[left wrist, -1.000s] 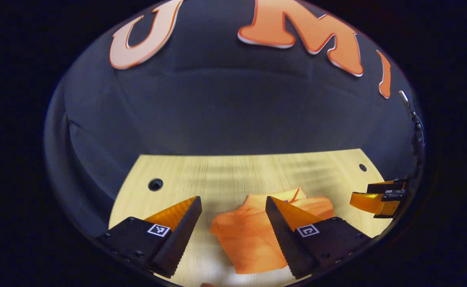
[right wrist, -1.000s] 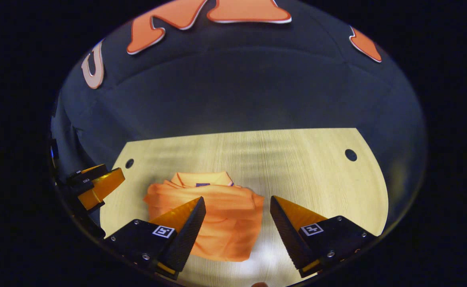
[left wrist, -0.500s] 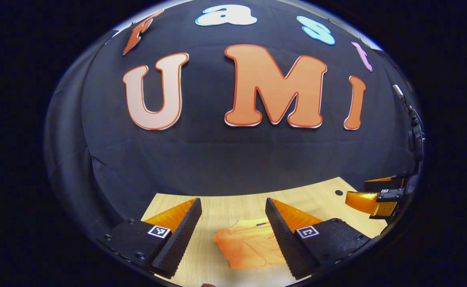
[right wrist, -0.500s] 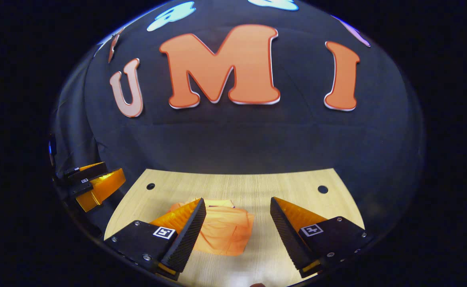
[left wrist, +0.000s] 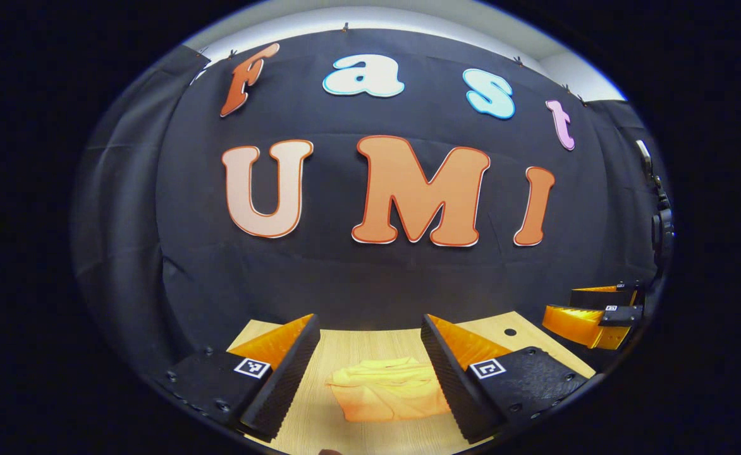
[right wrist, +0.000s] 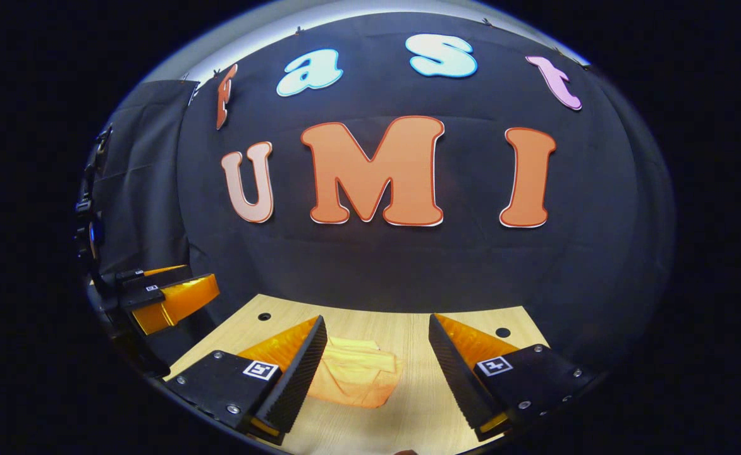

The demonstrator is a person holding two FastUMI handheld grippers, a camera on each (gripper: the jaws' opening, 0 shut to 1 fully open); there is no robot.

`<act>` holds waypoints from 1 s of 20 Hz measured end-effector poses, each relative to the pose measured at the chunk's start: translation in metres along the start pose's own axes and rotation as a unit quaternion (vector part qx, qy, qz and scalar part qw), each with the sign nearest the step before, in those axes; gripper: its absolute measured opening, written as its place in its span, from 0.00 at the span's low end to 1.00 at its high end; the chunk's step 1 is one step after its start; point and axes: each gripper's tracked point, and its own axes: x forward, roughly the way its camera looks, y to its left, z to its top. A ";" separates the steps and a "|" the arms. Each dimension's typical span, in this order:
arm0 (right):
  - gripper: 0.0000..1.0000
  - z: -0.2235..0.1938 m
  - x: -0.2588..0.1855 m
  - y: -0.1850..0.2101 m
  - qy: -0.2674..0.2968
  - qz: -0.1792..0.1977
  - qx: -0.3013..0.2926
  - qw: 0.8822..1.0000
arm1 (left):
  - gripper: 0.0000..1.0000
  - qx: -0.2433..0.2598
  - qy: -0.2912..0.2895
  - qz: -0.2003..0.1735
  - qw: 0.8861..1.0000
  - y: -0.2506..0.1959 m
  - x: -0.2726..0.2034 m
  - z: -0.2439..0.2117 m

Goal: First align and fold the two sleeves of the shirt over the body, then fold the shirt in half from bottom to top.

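An orange shirt [left wrist: 386,390] lies folded into a small flat bundle on the wooden table [left wrist: 370,344]. In the left gripper view it sits just beyond my left gripper [left wrist: 370,373], which is open and holds nothing, raised above the table. In the right gripper view the same shirt [right wrist: 356,378] lies left of centre, partly behind the left finger of my right gripper [right wrist: 377,373], also open and holding nothing. The right gripper [left wrist: 588,316] appears at the right edge of the left gripper view. The left gripper [right wrist: 168,297] appears at the left edge of the right gripper view.
The wooden table [right wrist: 408,322] ends at the black cloth wall behind it. Small round holes [right wrist: 502,332] mark its far corners, one also in the left gripper view [left wrist: 509,332]. Bare wood lies to the right of the shirt.
Both grippers have lifted and tilted upward, away from the shirt. The table and shirt now sit lower and smaller in both views. Both stayed open.
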 end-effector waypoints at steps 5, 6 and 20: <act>0.98 0.010 -0.031 -0.015 -0.045 -0.055 -0.003 0.997 | 0.98 -0.004 -0.003 0.000 1.000 0.008 -0.028 -0.002; 0.98 0.007 -0.036 -0.016 -0.048 -0.064 0.000 0.997 | 0.99 0.001 0.000 -0.003 1.000 0.010 -0.034 -0.005; 0.98 -0.029 -0.080 0.047 -0.029 -0.035 0.041 0.998 | 0.98 0.021 -0.027 0.007 0.999 0.058 -0.101 -0.005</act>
